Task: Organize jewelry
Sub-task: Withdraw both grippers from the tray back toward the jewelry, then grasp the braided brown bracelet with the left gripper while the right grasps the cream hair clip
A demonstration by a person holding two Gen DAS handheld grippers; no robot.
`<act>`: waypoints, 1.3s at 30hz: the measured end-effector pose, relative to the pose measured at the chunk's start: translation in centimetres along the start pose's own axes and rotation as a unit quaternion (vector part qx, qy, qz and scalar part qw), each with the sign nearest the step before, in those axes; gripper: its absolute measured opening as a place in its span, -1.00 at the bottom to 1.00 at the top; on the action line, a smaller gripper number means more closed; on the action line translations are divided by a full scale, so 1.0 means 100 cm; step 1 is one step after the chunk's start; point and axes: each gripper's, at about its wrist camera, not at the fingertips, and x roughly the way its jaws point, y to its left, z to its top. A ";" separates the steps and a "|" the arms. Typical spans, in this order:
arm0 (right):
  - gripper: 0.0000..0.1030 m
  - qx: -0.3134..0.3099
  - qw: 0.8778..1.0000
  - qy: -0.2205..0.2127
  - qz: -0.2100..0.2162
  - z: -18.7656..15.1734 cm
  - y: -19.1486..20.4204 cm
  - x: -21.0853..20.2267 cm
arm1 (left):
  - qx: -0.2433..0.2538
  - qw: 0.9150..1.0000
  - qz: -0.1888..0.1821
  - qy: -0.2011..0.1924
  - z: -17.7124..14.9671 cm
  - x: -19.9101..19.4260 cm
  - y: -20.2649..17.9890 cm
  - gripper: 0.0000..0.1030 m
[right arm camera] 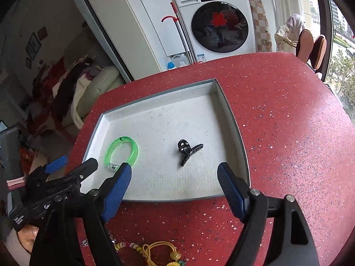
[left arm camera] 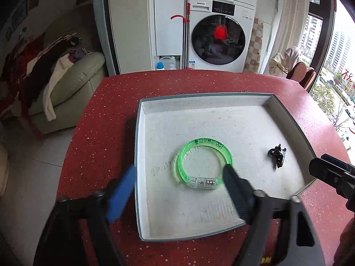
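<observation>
While both tongs gape empty | green bracelet (left arm camera: 204,164) under left tongs (left arm camera: 177,188) | hair clip (right arm camera: 188,150) beyond right tongs (right arm camera: 175,177)

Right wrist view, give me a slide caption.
Open right gripper above tray holding green bracelet and black hair claw.

A red speckled tabletop (right arm camera: 277,115) carries a shallow grey-rimmed tray (right arm camera: 230,110). A beaded yellow cord bracelet (right arm camera: 153,251) lies at its near edge.
</observation>
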 end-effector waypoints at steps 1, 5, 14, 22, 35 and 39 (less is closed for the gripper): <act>0.63 0.004 1.000 -0.002 0.003 -0.004 -0.001 -0.006 | -0.005 1.000 0.002 -0.015 -0.004 -0.010 0.003 1.00; 0.79 0.024 1.000 -0.014 0.014 -0.023 -0.006 -0.026 | 0.004 1.000 -0.004 -0.019 -0.019 -0.033 0.010 1.00; 1.00 0.029 0.997 -0.067 0.020 -0.072 -0.006 -0.066 | 0.015 1.000 0.004 -0.011 -0.070 -0.071 0.027 1.00; 1.00 0.009 1.000 0.017 -0.012 -0.116 -0.004 -0.060 | 0.013 1.000 -0.011 0.026 -0.122 -0.080 0.024 1.00; 1.00 0.000 0.996 0.041 -0.075 -0.150 -0.015 -0.058 | -0.006 0.998 -0.007 0.061 -0.150 -0.073 0.009 1.00; 0.99 0.010 0.995 0.041 -0.089 -0.149 -0.023 -0.057 | -0.009 0.998 -0.009 0.066 -0.152 -0.072 0.006 1.00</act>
